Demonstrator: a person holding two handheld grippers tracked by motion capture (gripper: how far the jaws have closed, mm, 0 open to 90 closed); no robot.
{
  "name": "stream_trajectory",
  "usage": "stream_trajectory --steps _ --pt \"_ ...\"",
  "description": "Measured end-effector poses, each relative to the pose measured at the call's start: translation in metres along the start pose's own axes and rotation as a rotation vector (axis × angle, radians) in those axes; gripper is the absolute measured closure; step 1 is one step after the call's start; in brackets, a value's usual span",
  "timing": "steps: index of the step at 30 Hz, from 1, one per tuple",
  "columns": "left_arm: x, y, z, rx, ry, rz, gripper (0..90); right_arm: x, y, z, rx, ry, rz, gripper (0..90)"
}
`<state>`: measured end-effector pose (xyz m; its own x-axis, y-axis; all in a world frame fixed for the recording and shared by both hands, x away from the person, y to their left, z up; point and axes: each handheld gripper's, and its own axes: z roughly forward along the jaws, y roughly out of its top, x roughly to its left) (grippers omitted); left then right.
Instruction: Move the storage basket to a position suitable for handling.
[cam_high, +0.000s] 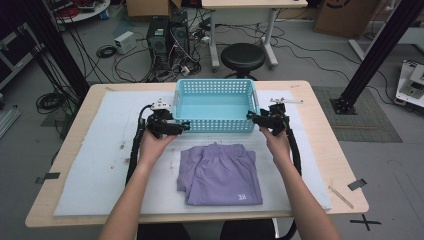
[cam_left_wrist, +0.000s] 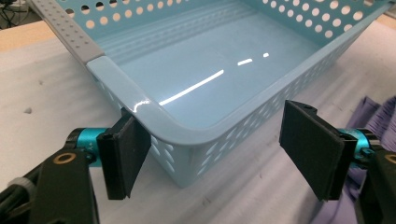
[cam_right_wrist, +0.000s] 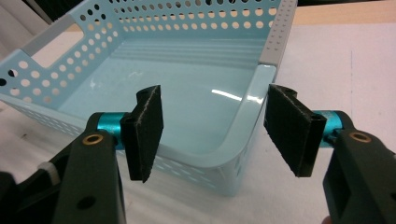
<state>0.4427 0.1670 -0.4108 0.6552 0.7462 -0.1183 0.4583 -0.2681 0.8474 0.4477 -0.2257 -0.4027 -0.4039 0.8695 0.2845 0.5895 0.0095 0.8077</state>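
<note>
A: How do the hands sit, left to right?
B: The left hand (cam_high: 152, 145) reaches forward, its left gripper (cam_high: 181, 127) at the near left corner of the light-blue plastic basket (cam_high: 215, 107); its jaws stand apart, one pad (cam_left_wrist: 123, 156) touching the corner wall, the other clear. The right hand (cam_high: 277, 142) mirrors it, and the right gripper (cam_high: 252, 116) straddles the near right corner with its jaws apart too.
A: And the materials?
B: The basket is glossy, perforated with round holes, grey-trimmed at the handles. It sits on a white foam mat (cam_high: 100, 165) over the wooden tabletop (cam_high: 325, 135). Just before it lie folded lilac shorts (cam_high: 220, 175), soft, with a small white logo I can't read.
</note>
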Motion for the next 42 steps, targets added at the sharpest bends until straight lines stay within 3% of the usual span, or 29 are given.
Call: stream_trajectory --steps 7,27,42 --pt "-0.004 -0.012 -0.005 -0.039 -0.002 -0.008 24.9 0.004 -0.008 -0.009 0.004 0.013 -0.021 38.8" --pt "-0.019 -0.014 -0.011 -0.037 -0.016 0.011 24.9 0.002 -0.017 -0.023 -0.013 0.015 -0.024 38.8" --pt "-0.023 -0.021 -0.015 -0.04 -0.015 0.015 24.9 0.005 -0.023 -0.028 -0.014 0.024 -0.031 38.6"
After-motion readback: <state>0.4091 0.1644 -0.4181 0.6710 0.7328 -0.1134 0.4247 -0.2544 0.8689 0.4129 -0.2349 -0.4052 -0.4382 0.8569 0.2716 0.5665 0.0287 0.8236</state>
